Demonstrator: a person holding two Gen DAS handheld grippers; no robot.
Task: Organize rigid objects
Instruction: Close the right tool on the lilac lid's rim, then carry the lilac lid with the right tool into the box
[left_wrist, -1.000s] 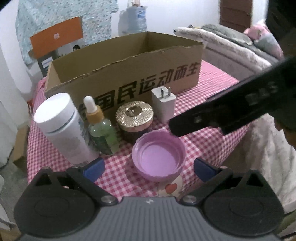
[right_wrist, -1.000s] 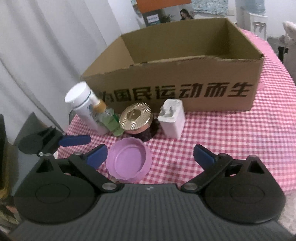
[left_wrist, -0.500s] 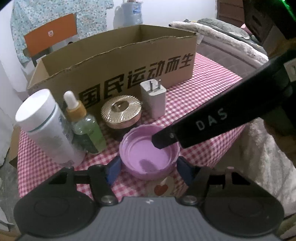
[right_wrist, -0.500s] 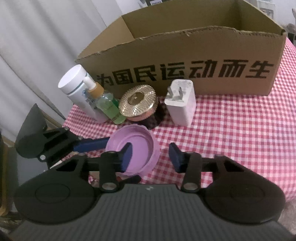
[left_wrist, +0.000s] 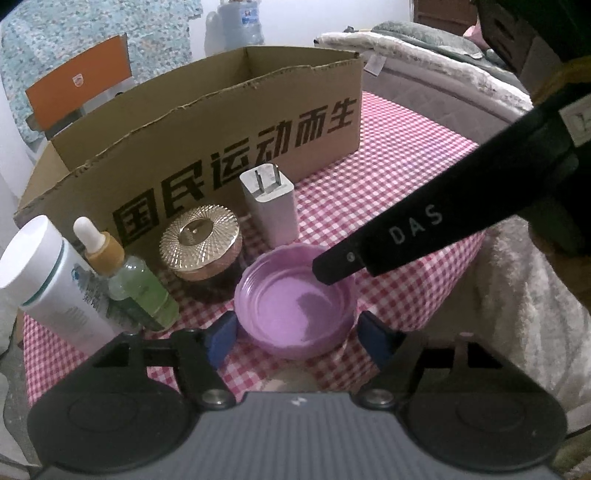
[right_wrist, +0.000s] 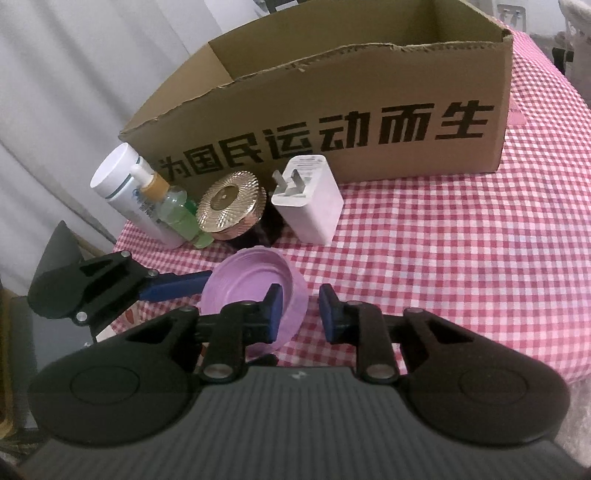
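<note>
A purple lid lies open side up at the table's near edge, also in the right wrist view. My left gripper has its blue pads against the lid's two sides. My right gripper straddles the lid's right rim, one finger inside the lid, the other outside; a gap stays between pads and rim. Behind stand a white bottle, a green dropper bottle, a gold-lidded jar and a white charger. An open cardboard box stands behind them.
The table has a red-and-white checked cloth. A bed with blankets lies to the right of the table. An orange chair stands behind the box. The right gripper's black finger crosses the left wrist view over the lid.
Both grippers have narrowed from wide open. The left closed in onto the lid's sides. The right moved down and left until its fingers straddle the lid's rim.
</note>
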